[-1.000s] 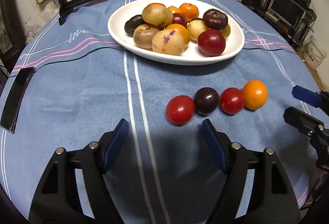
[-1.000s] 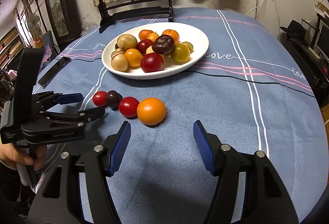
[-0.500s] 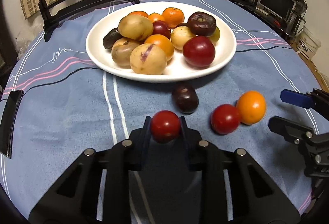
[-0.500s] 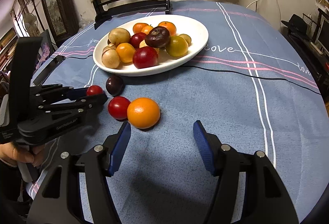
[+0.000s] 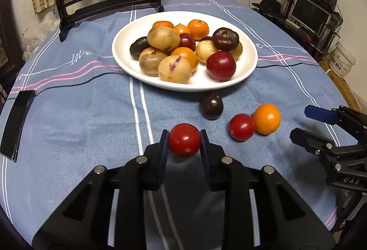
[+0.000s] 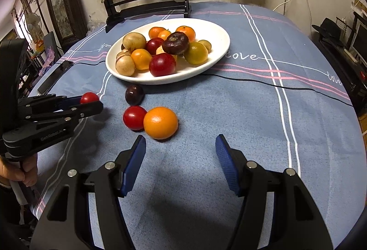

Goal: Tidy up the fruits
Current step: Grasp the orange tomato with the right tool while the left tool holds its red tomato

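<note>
A small red tomato [image 5: 184, 143] is sitting pinched between the pads of the left gripper [image 5: 184, 146], its fingers narrowed tight on the fruit's two sides, and it is hanging just above the blue striped tablecloth [image 5: 80, 117] at the near middle of the table. At about one o'clock from it a dark purple fruit [image 5: 211, 105] is lying alone on the cloth, just short of the near rim of the white plate [image 5: 248, 59]; at about three o'clock a second red tomato [image 5: 242, 126] is resting against an orange fruit [image 5: 267, 119], the two touching. Open cloth is stretching from nine to eleven o'clock of the held tomato, reaching as far as a black phone [image 5: 17, 121] lying near the table's left edge. The right gripper [image 6: 180, 159] is hovering with its blue pads spread fairly wide and nothing between them, the orange fruit [image 6: 160, 122] lying just beyond its left pad at about eleven o'clock, and bare cloth is running from twelve to three o'clock of it out to the table's right edge. The plate is sitting at twelve o'clock, well inside the table, and is holding a heap of fruit: yellowish round ones, small oranges, red ones, a yellow-green one and dark purple ones, with a large red fruit [image 5: 221, 65] nearest its front rim. A person's hand [image 6: 19, 173] is gripping the left gripper's handle at the far left of the right wrist view
</note>
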Demonstrator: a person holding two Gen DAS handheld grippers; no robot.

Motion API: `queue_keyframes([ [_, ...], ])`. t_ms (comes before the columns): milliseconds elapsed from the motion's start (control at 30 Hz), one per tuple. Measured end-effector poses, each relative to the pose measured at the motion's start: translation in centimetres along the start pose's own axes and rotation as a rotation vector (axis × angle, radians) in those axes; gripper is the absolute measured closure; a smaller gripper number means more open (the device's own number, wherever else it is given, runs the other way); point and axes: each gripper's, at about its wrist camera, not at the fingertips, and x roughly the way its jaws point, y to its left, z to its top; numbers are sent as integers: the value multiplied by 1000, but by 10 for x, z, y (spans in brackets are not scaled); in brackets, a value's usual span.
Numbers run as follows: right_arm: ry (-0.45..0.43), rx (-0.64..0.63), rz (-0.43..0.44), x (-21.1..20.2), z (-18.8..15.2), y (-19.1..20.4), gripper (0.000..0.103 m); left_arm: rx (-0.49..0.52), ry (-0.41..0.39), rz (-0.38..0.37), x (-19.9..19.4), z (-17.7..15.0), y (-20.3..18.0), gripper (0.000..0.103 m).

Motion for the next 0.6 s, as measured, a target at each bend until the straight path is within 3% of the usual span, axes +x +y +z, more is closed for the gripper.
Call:
queue_keyframes([
  [333,61,-41,-9,18,-4,6,40,-22,6,-10,2,-4,4,76],
  [600,97,-145,-2,44,9,32,40,-35,10,-13,3,-3,10,76],
])
